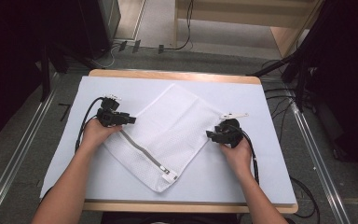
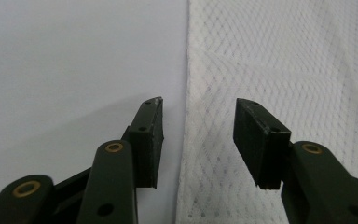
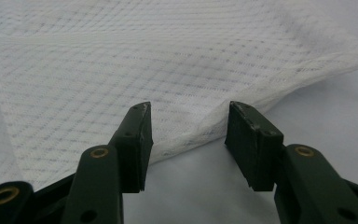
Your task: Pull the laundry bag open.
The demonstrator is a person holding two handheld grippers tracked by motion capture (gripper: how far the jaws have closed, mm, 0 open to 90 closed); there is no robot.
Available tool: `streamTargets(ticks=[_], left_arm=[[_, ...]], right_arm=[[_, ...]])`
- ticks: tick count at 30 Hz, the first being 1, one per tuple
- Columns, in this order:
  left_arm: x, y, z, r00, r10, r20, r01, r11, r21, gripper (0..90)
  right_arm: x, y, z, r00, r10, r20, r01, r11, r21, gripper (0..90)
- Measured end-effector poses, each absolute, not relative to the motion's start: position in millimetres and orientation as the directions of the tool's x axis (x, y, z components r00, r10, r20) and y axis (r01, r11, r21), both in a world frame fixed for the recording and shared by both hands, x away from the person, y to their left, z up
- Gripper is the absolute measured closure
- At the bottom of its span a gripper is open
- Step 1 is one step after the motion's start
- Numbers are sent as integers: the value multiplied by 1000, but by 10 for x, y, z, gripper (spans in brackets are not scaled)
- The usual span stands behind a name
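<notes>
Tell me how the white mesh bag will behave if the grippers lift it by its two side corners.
The white mesh bag is thin netting lying flat, so it will likely sag and fold between the grippers. It looks empty, probably very light. The zipper along its lower left edge may weigh that side down slightly. The fine weave could slip from a shallow pinch at the edge.

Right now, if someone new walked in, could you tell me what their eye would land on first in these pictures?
First, the white mesh laundry bag with a grey zipper, lying flat and turned like a diamond in the middle of the pale blue table mat. Next, the two black tools at its side corners: the left tool open across the bag's edge, the right tool open at the opposite, slightly lifted corner.
</notes>
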State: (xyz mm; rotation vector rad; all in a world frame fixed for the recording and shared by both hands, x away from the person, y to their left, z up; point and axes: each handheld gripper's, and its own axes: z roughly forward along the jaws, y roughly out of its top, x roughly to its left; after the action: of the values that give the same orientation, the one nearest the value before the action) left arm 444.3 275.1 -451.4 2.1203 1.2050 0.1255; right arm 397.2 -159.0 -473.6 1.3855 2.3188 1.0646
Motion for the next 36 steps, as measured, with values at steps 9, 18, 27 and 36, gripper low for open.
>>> streamTargets(ticks=[9,18,27,36], left_arm=[[4401,2697,-4531,576,788,-215,711,-354,607,730],[4390,2685,-4537,580,786,-213,715,-366,596,895],[4389,2694,-4518,558,794,-242,738,-342,582,900],[4265,2715,-4459,546,795,-265,741,-310,595,900]], right_arm=[[3963,-1513,-4734,-510,857,69,647,329,687,659],[3974,-1521,-4735,-501,860,96,658,307,687,866],[4077,-1583,-4693,-495,850,182,709,274,649,900],[4250,-1632,-4665,-485,854,187,705,256,661,900]])
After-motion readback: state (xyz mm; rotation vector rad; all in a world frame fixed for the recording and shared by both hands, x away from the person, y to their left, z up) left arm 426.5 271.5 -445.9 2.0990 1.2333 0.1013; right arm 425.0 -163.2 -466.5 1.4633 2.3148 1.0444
